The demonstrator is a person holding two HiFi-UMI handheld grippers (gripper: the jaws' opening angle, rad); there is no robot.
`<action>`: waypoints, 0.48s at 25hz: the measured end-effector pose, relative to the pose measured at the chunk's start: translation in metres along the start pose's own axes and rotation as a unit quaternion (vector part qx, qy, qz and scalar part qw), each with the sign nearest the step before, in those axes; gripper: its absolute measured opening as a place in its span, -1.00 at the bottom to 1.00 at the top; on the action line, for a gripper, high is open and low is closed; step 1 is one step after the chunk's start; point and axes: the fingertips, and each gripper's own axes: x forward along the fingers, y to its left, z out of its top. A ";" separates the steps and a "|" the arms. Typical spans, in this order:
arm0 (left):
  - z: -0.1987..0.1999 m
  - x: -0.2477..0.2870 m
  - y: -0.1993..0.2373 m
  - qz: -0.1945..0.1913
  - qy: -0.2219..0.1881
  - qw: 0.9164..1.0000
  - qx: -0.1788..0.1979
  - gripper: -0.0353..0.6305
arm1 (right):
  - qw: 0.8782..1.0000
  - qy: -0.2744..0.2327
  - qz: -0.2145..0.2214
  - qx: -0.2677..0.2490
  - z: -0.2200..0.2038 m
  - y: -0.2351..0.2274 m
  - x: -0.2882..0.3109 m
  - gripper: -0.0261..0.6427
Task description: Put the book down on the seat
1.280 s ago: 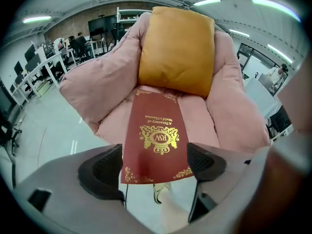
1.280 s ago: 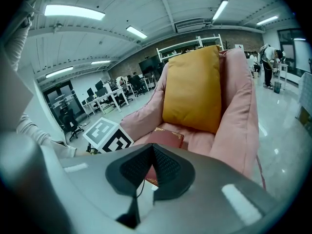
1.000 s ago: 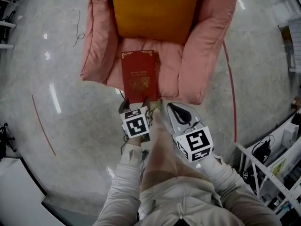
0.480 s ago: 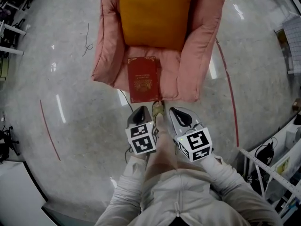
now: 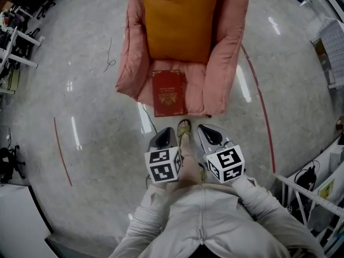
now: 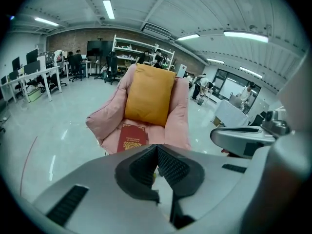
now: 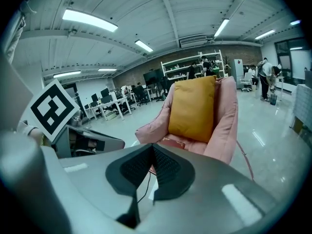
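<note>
Since a second ago both grippers are seen drawn back from the armchair (image 5: 226,47); the left gripper (image 5: 163,138), then spread at the book's near edge, is now shut on nothing; the right gripper (image 5: 210,135) is likewise closed and empty. The book (image 5: 169,93) is left flat, cover up, on the seat (image 5: 194,87), reaching its front edge; a rectangular dark red cover with gilt border and central emblem is noted. The armchair is of plump pink padded fabric; a mustard-orange cushion (image 5: 180,20) is propped against its back; the floor (image 5: 80,106) is polished, speckled grey.
</note>
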 end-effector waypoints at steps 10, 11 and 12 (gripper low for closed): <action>-0.010 -0.057 -0.026 -0.019 -0.016 1.000 0.015 -0.88 | 0.999 -0.028 0.014 -0.020 0.011 0.023 -0.044 -0.92; -0.011 -0.060 -0.027 -0.020 -0.019 1.000 0.014 -0.88 | 0.999 -0.029 0.016 -0.023 0.011 0.025 -0.046 -0.92; -0.012 -0.064 -0.028 -0.021 -0.022 0.999 0.015 -0.88 | 0.999 -0.029 0.018 -0.027 0.010 0.028 -0.049 -0.92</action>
